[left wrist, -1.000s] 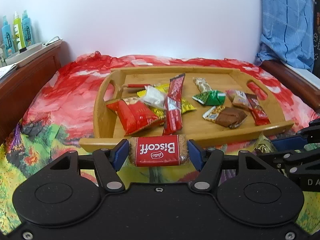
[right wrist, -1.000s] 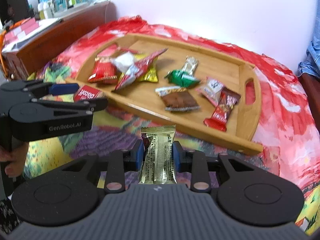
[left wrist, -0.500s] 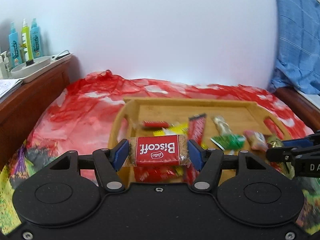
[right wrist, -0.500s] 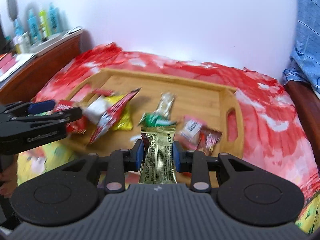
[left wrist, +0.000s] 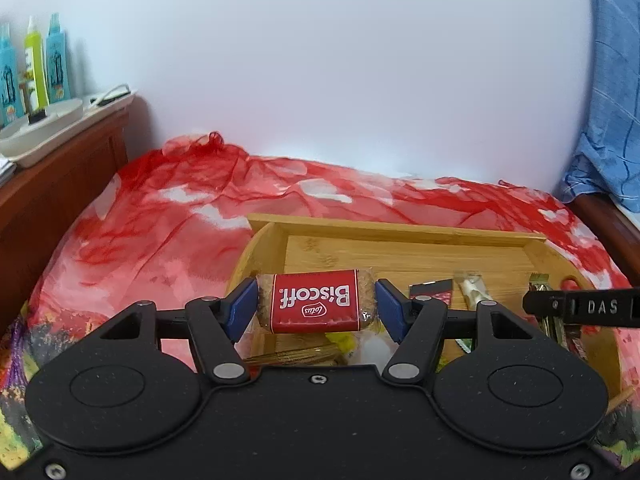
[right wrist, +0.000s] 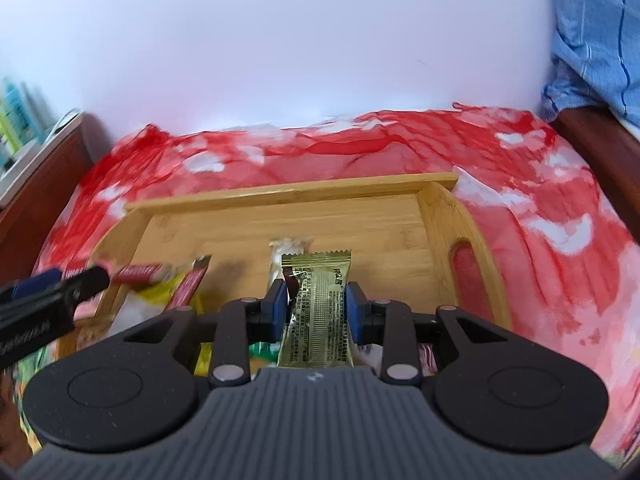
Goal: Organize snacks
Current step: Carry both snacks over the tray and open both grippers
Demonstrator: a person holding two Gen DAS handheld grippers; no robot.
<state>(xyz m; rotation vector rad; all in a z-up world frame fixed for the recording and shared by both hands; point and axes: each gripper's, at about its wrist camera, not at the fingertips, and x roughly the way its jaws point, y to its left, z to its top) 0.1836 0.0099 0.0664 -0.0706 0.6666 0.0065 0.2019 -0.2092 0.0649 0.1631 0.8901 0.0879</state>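
Note:
My left gripper [left wrist: 316, 308] is shut on a red Biscoff biscuit pack [left wrist: 316, 302], held crosswise above the left end of the wooden tray [left wrist: 400, 228]. My right gripper [right wrist: 317, 308] is shut on a gold foil snack packet [right wrist: 318, 308], held upright above the tray's [right wrist: 292, 190] middle. Several snack packs lie in the tray below, among them a red stick pack [right wrist: 188, 290], a yellow pack [right wrist: 164, 294] and a pale wrapper [right wrist: 286, 250]. The left gripper's tip also shows in the right wrist view [right wrist: 52, 296]. The right gripper's arm shows in the left wrist view [left wrist: 580, 308].
The tray rests on a bed with a red patterned cloth [left wrist: 180, 216]. A wooden side table [left wrist: 52, 168] at the left carries a white dish [left wrist: 44, 132] and spray bottles [left wrist: 34, 64]. Blue fabric [right wrist: 592, 36] hangs at the right. A white wall stands behind.
Both grippers have moved forward from the near side of the tray to above it, each still holding its snack. The tray now fills the lower view.

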